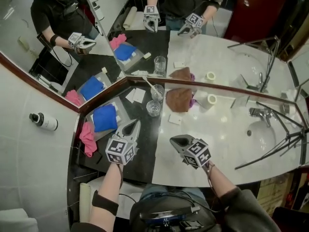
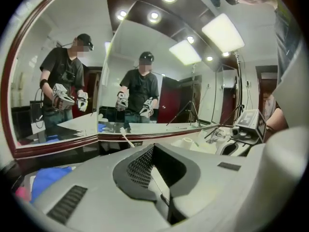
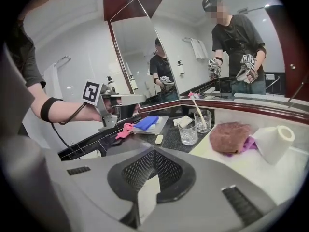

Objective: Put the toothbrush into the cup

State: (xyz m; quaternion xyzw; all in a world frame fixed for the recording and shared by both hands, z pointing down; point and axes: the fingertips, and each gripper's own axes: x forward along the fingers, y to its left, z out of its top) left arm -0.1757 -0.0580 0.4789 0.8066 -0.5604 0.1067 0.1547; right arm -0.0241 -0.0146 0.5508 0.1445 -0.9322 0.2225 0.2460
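The toothbrush (image 1: pixel 149 85) is in the glass cup (image 1: pixel 157 94), handle down and leaning left, right up against the corner of the mirror (image 1: pixel 212 47). Just in front of that cup sits a second glass (image 1: pixel 153 108), and that one's empty. Both stand on the dark part of the surface (image 1: pixel 147 149).

The left gripper (image 1: pixel 133 125) hangs over the dark stone, near the glasses but touching neither. In its own view its jaws are pressed together with nothing between them. The right gripper (image 1: pixel 175 140) is beside it over the white part of the surface, and its jaws are closed and empty too; past them the right gripper view shows the toothbrush (image 3: pixel 197 108) slanting up out of the rear cup (image 3: pixel 203 121).

Left of the glasses, a blue cloth (image 1: pixel 105 117) lies on a grey tray (image 1: pixel 120 111), with a pink cloth (image 1: pixel 88 138) bunched at its near edge. Right of the glasses there's a brown towel (image 1: pixel 178 100), then a roll of toilet paper (image 1: pixel 208 101) just beyond it. Further right, the tap (image 1: pixel 258 112) stands over the basin (image 1: pixel 270 139).
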